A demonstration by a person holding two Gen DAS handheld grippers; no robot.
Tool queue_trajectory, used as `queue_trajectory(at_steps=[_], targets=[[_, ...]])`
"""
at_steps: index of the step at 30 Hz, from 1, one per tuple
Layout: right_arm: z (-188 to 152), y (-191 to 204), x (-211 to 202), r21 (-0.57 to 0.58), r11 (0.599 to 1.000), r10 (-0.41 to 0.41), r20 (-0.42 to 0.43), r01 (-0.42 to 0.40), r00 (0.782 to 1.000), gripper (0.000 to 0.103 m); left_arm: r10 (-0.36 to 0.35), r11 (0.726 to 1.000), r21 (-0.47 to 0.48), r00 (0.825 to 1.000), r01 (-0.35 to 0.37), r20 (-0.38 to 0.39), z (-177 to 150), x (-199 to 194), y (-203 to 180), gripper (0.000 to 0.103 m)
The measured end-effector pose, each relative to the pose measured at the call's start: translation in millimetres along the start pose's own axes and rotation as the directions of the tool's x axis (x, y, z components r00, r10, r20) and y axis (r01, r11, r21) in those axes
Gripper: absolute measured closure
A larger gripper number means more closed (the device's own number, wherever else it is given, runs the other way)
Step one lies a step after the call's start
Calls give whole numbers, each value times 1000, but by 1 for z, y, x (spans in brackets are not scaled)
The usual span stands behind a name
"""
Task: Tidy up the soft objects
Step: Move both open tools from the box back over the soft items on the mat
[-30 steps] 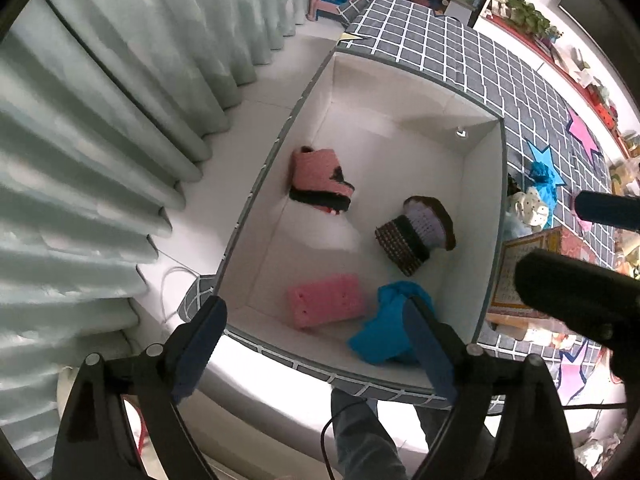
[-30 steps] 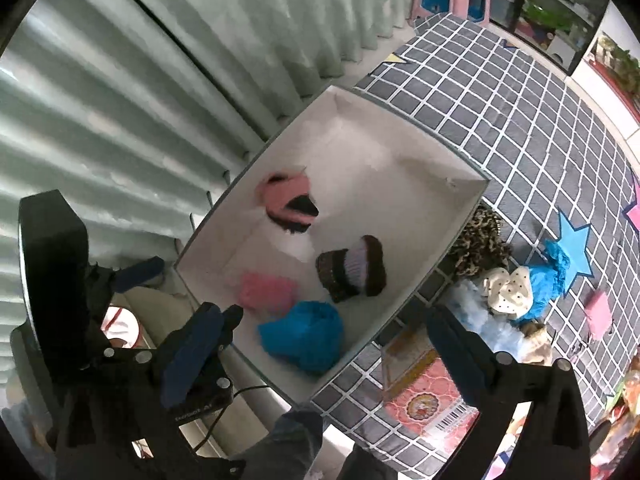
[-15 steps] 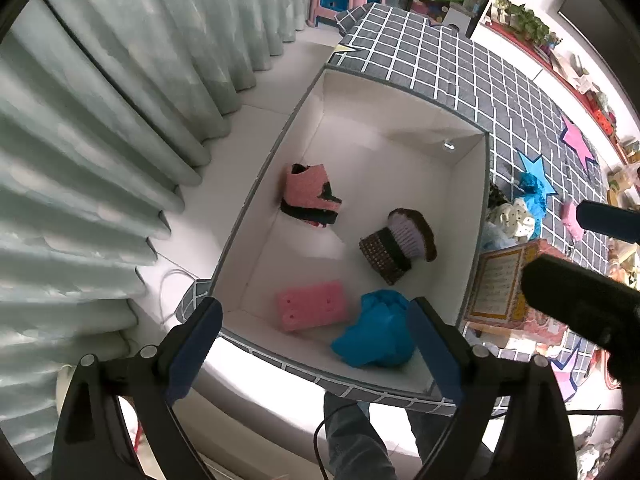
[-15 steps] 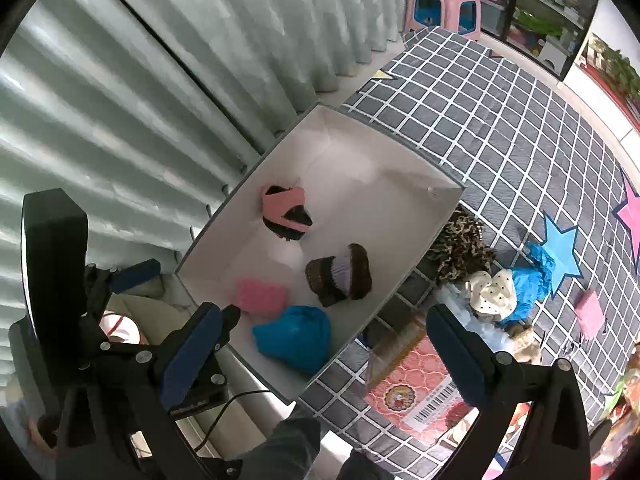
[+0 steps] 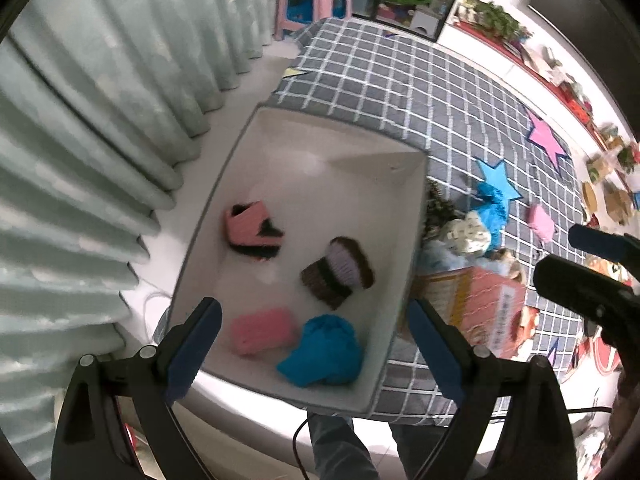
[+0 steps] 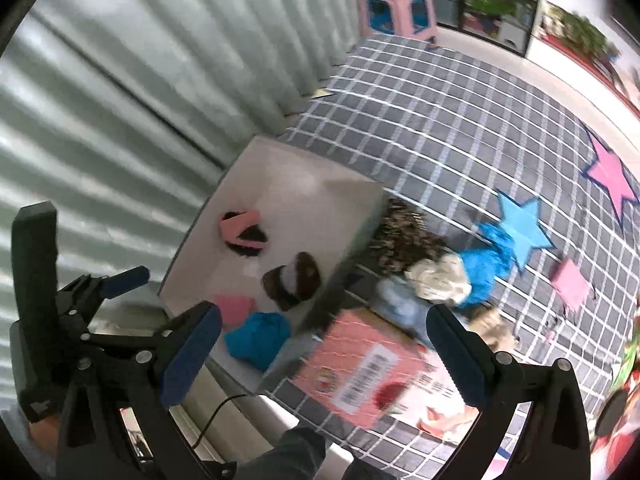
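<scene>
**A:** Nearest first. What are the tongs doing?

**B:** Both are released, jaws spread wide with nothing between them. The left gripper [image 5: 312,330] hangs above the near end of the white box [image 5: 416,208]. The right gripper [image 6: 324,338] hangs above the box's near right corner and the pink printed carton [image 6: 372,376].

**A:** What is in the box already?

**B:** Four soft pieces. A blue bundle [image 5: 322,354] and a pink folded pad [image 5: 262,330] lie at the near end. A brown and lilac knit piece [image 5: 338,270] sits mid-box, and a pink and black knit piece [image 5: 252,232] lies farther in. The far half is bare.

**A:** And what is left to pick up?

**B:** A heap on the checked mat [image 6: 460,128], just outside the box's right wall. It holds a pale blue cloth [image 6: 400,308], a cream spotted piece [image 6: 440,278], a leopard-print piece [image 6: 404,236] touching the wall, and a bright blue cloth [image 6: 486,262] by the blue star. A small pink pad [image 6: 570,284] lies alone, farther right.

**A:** So which way from the tongs?

**B:** Forward and right of both. I judge the right gripper nearer; the heap sits just past its fingertips, beyond the carton. The heap's long axis runs roughly left to right, from the box wall toward the star. The left gripper would have to cross the wall.
</scene>
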State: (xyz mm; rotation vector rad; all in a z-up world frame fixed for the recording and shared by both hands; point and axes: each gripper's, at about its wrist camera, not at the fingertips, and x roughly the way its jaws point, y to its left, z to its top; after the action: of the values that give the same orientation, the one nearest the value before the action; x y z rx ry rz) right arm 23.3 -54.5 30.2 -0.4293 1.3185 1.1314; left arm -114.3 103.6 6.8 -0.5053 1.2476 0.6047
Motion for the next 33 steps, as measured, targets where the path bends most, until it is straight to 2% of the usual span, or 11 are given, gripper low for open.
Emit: queue_trajectory(at_steps=[5, 9, 17, 20, 24, 33], targets=[[-11, -56, -11, 115, 993, -27, 15, 25, 1000, 0, -17, 997, 76, 1000, 18, -8, 16, 0, -35, 7], [-26, -110, -13, 235, 971, -56, 6, 53, 998, 0, -31, 989, 141, 999, 34, -25, 29, 4, -70, 7], [-67, -212, 7, 466, 879, -78, -78, 106, 994, 0, -39, 976, 211, 996, 56, -82, 48, 22, -125, 7], [-77, -230, 23, 488, 864, -74, -122, 125, 990, 0, -27, 972, 228, 994, 50, -102, 54, 30, -143, 7], [-84, -238, 49, 488, 865, -41, -168, 119, 985, 0, -9, 968, 246, 992, 40, -128, 59, 41, -163, 7], [-72, -247, 116, 538, 843, 126, -194, -2, 973, 0, 44, 956, 293, 987, 3, -154, 75, 64, -197, 7]])
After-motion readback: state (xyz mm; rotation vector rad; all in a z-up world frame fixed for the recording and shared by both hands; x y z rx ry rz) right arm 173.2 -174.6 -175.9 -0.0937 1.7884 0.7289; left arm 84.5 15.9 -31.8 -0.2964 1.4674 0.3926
